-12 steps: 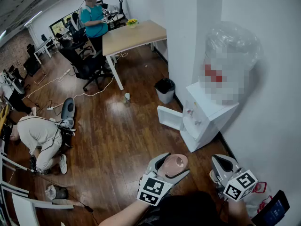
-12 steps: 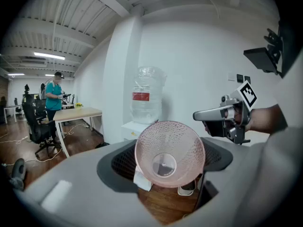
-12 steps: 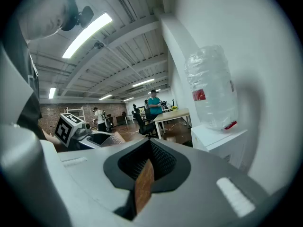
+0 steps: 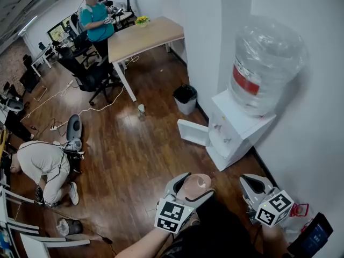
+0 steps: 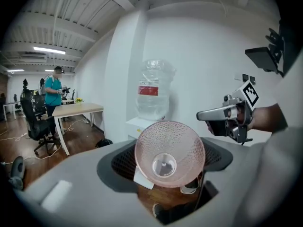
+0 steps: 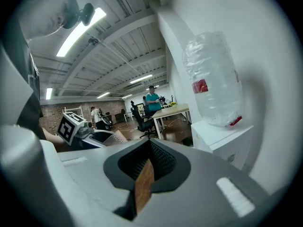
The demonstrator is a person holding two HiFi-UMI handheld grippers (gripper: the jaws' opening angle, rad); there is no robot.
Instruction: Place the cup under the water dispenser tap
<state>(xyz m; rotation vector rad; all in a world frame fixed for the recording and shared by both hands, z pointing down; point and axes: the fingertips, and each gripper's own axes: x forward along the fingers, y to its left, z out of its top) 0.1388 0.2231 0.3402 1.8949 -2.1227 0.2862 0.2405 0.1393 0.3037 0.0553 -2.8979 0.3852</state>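
Note:
A pink textured cup (image 4: 194, 186) lies on its side between the jaws of my left gripper (image 4: 191, 191), its mouth facing back along the gripper (image 5: 168, 156). The pads are shut on the cup (image 5: 169, 150). The white water dispenser (image 4: 232, 132) stands ahead against the wall under a large clear bottle (image 4: 266, 63), with small taps on its front. It also shows beyond the cup (image 5: 141, 124) and to the right in the right gripper view (image 6: 222, 137). My right gripper (image 4: 251, 190) hangs beside the left one. Its jaws (image 6: 144, 179) are shut, with nothing between them.
A white cabinet door (image 4: 193, 133) stands open at the dispenser's foot. A black bin (image 4: 186, 98) sits by the wall corner. Farther off are a wooden table (image 4: 142, 36), an office chair (image 4: 86, 71), a standing person (image 4: 95, 20) and a person crouching on the floor (image 4: 43, 160).
The head view has shifted a little, so the dispenser and bottle look slightly nearer. The left gripper still holds the cup; both grippers keep nearly the same place.

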